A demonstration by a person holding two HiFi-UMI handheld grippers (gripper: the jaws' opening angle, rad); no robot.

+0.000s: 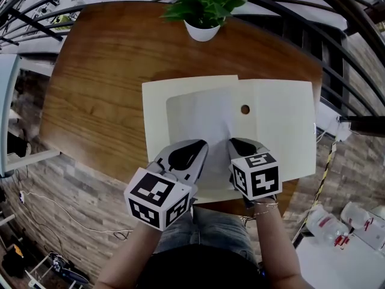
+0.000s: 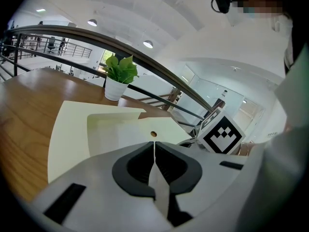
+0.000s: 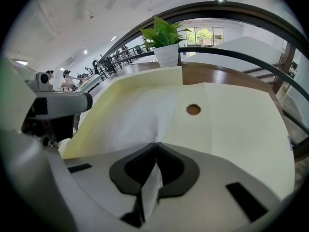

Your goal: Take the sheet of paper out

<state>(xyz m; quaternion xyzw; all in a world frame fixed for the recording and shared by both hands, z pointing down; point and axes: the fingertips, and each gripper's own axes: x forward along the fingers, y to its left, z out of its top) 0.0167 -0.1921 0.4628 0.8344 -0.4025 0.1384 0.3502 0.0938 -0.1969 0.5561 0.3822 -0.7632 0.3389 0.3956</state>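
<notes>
A round wooden table [image 1: 90,89] carries a cream folder [image 1: 283,125] lying open and flat. The white sheet of paper [image 1: 198,116] lies in it, mostly on the left leaf. The person's forearms reach in side by side over the table's near edge. The left gripper [image 1: 200,144] slopes gently down, clamped on the sheet's near edge. The right gripper [image 1: 236,143], just beside it, tips down more steeply and also pinches that edge. A potted plant [image 1: 204,8] stands at the far rim.

Wooden table [image 1: 90,89] bears cream folder [image 1: 283,125], potted plant [image 1: 203,11].
</notes>
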